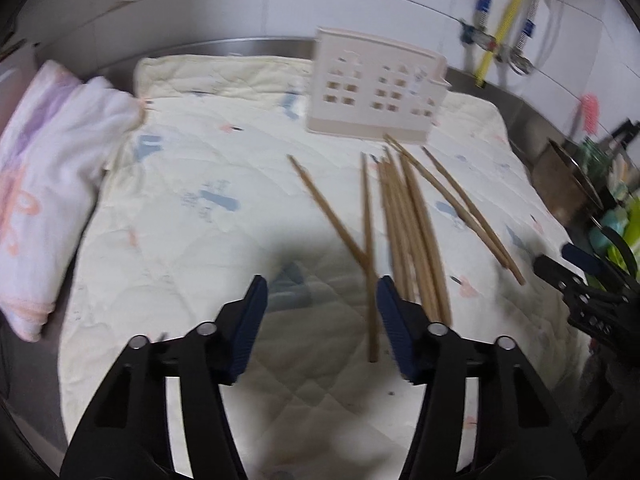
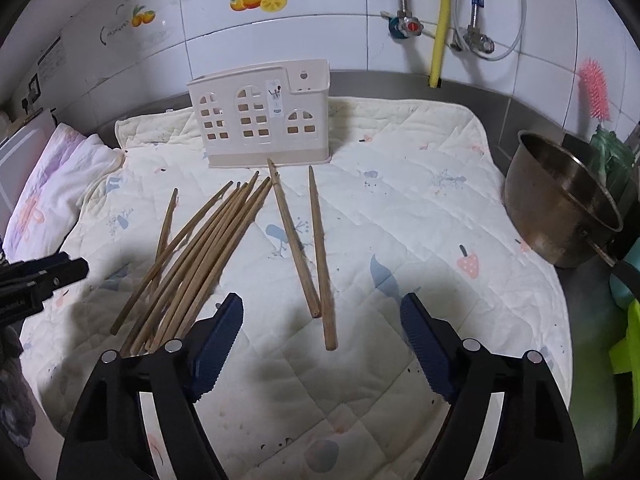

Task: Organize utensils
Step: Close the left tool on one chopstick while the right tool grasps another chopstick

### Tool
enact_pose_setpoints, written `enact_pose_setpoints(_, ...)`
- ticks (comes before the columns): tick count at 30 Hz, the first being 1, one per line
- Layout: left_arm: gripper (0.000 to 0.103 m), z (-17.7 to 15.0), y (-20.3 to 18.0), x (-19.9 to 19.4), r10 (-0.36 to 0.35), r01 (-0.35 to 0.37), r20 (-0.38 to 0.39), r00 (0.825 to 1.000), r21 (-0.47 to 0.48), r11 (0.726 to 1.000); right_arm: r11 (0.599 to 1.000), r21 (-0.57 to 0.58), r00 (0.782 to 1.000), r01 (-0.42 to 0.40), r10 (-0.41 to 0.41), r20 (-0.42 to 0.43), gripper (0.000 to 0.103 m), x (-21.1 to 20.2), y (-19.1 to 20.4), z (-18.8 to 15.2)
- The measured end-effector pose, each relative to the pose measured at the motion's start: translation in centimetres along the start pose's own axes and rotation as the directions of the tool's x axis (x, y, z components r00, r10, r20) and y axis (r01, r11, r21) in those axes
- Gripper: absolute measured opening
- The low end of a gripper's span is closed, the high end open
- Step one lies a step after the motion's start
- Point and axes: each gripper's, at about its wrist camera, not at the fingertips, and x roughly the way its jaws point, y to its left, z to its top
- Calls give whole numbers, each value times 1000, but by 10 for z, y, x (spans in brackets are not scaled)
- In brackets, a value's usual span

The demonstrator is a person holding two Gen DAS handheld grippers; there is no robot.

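Several wooden chopsticks [image 1: 412,232] lie loose on a quilted cream mat [image 1: 200,200]; in the right wrist view a bundle [image 2: 208,256] lies left and a pair [image 2: 308,248] lies centre. A beige house-shaped utensil holder [image 1: 376,88] stands upright at the mat's far edge and also shows in the right wrist view [image 2: 262,120]. My left gripper [image 1: 320,300] is open and empty, just short of the near chopstick ends. My right gripper [image 2: 320,320] is open and empty, its jaws either side of the pair's near ends. The left gripper shows at the left edge of the right wrist view [image 2: 44,276].
A folded white and pink towel [image 1: 48,184] lies left of the mat. A steel bowl [image 2: 560,200] stands to the right, with green items [image 2: 628,340] beside it. A tiled wall with pipes [image 2: 440,20] runs behind. The mat [image 2: 420,200] lies on a steel counter.
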Motion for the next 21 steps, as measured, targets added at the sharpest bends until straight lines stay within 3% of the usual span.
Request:
enact_pose_setpoints(8, 30, -2, -20, 26, -54, 58, -58, 997, 74, 996, 999, 22, 999, -31, 31, -28, 64, 14, -7, 0)
enact_pose_setpoints(21, 19, 3, -22, 51, -79, 90, -106, 991, 99, 991, 998, 22, 996, -66, 67, -51, 56, 31, -7, 7)
